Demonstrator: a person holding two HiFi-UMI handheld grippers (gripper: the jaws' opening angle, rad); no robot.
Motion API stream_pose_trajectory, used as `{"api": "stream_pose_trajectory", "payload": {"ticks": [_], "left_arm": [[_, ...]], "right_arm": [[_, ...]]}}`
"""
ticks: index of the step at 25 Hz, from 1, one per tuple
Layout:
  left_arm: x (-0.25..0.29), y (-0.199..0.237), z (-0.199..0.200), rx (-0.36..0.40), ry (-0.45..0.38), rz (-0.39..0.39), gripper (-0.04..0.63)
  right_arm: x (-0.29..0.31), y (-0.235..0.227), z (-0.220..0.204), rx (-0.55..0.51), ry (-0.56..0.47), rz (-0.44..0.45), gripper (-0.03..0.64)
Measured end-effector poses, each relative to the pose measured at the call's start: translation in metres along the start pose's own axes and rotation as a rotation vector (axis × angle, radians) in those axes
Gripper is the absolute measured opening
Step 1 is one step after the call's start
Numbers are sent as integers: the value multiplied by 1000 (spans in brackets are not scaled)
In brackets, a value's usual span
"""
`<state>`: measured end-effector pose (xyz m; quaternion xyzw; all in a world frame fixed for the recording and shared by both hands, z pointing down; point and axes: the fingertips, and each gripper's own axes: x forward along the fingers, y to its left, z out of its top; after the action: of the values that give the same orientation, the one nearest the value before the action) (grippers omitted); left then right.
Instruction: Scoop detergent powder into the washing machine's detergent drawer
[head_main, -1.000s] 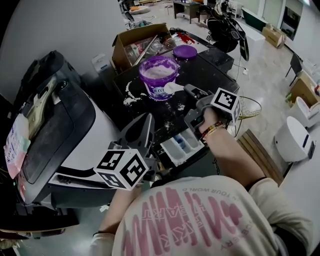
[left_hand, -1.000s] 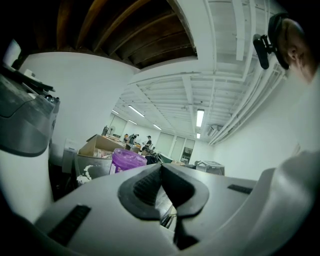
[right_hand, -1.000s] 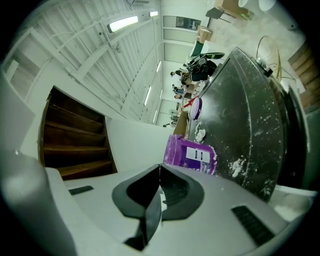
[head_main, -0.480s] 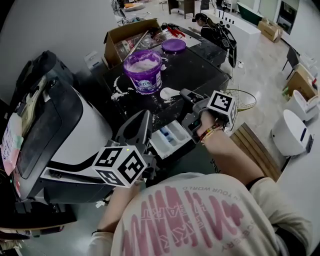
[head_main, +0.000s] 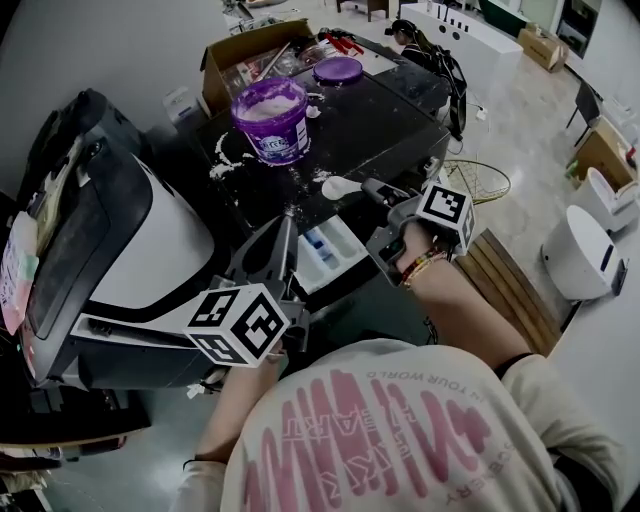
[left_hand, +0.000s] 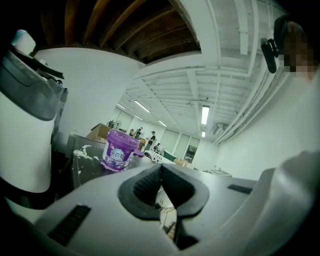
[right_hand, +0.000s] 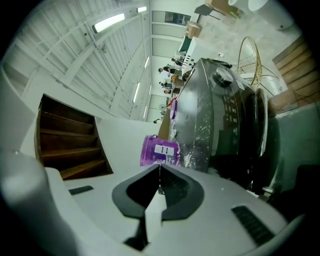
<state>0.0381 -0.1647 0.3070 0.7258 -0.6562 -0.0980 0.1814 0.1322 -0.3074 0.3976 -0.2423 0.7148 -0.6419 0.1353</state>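
Note:
A purple detergent tub (head_main: 270, 118) full of white powder stands open on the washing machine's black top (head_main: 380, 125). The detergent drawer (head_main: 322, 250) is pulled out at the front. My right gripper (head_main: 378, 192) is shut on the handle of a white scoop (head_main: 340, 187), which hangs above the machine's front edge, just behind the drawer. In the right gripper view the thin handle (right_hand: 152, 210) shows edge-on between the closed jaws, with the tub (right_hand: 159, 150) beyond. My left gripper (head_main: 288, 225) is shut and empty beside the drawer's left end; its view shows the tub (left_hand: 119, 150) ahead.
A purple lid (head_main: 337, 70) and an open cardboard box (head_main: 250, 55) sit behind the tub. Spilled powder (head_main: 230, 162) is scattered on the top. A large white and black machine (head_main: 110, 230) stands at the left. Wooden slats (head_main: 510, 290) and a round white appliance (head_main: 580, 255) are at the right.
My right gripper has carried the scoop away from the tub's side toward the front, closer to the drawer. The left gripper has stayed by the drawer. My head view has shifted.

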Motion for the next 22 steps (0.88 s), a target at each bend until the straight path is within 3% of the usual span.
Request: {"api": "stream_pose_trajectory", "payload": {"ticks": [22], "left_arm": [[-31, 22, -66, -78, 112, 97, 2]], "right_arm": [[-36, -73, -61, 40, 106, -152, 2]]}}
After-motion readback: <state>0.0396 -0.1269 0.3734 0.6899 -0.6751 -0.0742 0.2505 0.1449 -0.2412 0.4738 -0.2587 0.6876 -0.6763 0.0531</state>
